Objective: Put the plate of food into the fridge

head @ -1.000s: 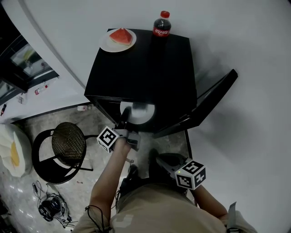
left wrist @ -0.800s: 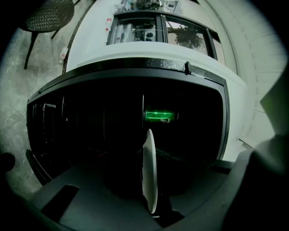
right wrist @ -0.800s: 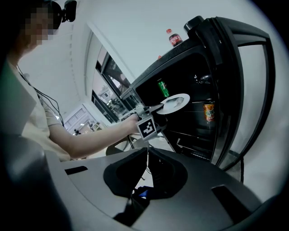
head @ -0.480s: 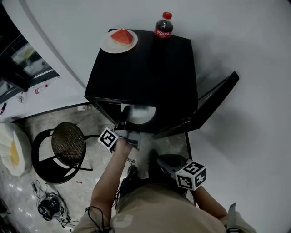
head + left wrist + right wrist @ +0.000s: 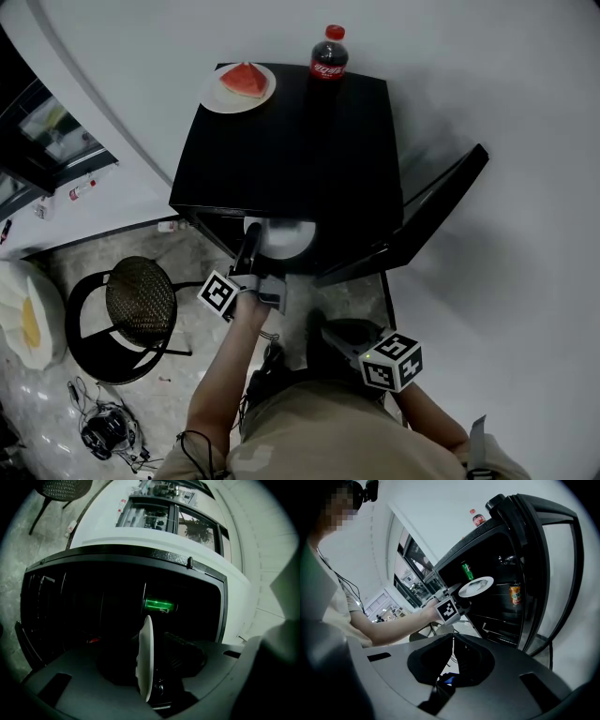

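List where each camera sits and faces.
Head view: on the head, looking down on fridge; both arms, left gripper, right gripper show.
Left gripper view: faces fridge interior; own jaws, just opening, flank white plate.
Right gripper view: low, faces open fridge; own shut jaws, person's left arm.
Shared: all three show the white plate.

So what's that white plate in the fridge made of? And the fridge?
The plate is probably glazed ceramic, maybe melamine: smooth, white, with a thin rim. The fridge is likely black painted metal: a flat top with a soft sheen.
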Available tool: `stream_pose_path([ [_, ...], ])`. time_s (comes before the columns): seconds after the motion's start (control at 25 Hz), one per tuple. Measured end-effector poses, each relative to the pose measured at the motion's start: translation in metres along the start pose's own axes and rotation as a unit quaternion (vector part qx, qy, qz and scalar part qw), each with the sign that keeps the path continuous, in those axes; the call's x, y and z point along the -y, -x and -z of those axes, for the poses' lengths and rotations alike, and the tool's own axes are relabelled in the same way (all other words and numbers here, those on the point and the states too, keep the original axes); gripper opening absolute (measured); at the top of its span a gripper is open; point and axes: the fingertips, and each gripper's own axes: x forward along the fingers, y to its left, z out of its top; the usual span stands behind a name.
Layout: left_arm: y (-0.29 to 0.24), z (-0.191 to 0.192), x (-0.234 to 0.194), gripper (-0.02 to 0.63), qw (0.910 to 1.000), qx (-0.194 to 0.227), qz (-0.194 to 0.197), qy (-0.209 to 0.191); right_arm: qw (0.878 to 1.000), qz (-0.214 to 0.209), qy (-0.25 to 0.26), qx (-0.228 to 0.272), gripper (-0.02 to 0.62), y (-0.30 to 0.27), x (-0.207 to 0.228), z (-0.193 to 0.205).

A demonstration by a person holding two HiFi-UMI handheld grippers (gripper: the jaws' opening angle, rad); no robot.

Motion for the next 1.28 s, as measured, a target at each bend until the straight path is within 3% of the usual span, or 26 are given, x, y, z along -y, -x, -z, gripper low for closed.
stream_pose_path([
  [0.08, 0.0, -0.001, -0.005, 0.133, 0.9998, 0.004, -0.019, -0.001, 1.0, -0.001, 0.0, 0.0, 0.023, -0.001, 0.0, 0.0],
  [0.2, -0.003, -0.002, -0.008, 0.054, 0.9993, 0.007, -0.035, -0.006, 1.0, -0.001, 0.0, 0.001, 0.023, 0.0, 0.0, 0.001],
  [0.4, -0.008, -0.003, -0.011, 0.052, 0.9988, 0.01, -0.046, -0.01, 1.0, 0.003, 0.001, 0.002, 0.023, -0.001, 0.003, 0.001],
  [0.56, -0.013, -0.004, -0.018, 0.052, 0.9979, 0.003, -0.061, -0.021, 0.999, 0.014, 0.041, 0.0, 0.023, -0.01, 0.005, -0.009],
  [0.8, -0.017, 0.0, -0.013, 0.052, 0.998, -0.011, -0.049, -0.039, 0.998, 0.0, 0.058, 0.003, 0.023, -0.019, -0.001, -0.023],
  [0.92, -0.018, 0.001, -0.007, 0.084, 0.9979, -0.019, -0.033, -0.052, 0.998, -0.005, 0.056, -0.001, 0.023, -0.023, -0.001, -0.022],
  [1.04, -0.013, 0.0, -0.001, 0.158, 0.9976, -0.021, -0.029, -0.06, 0.998, -0.011, 0.055, -0.003, 0.023, -0.026, -0.003, -0.022],
  [1.28, -0.003, 0.004, 0.002, 0.161, 0.9976, -0.027, -0.032, -0.055, 0.999, -0.02, 0.035, 0.0, 0.023, -0.028, -0.002, -0.023],
])
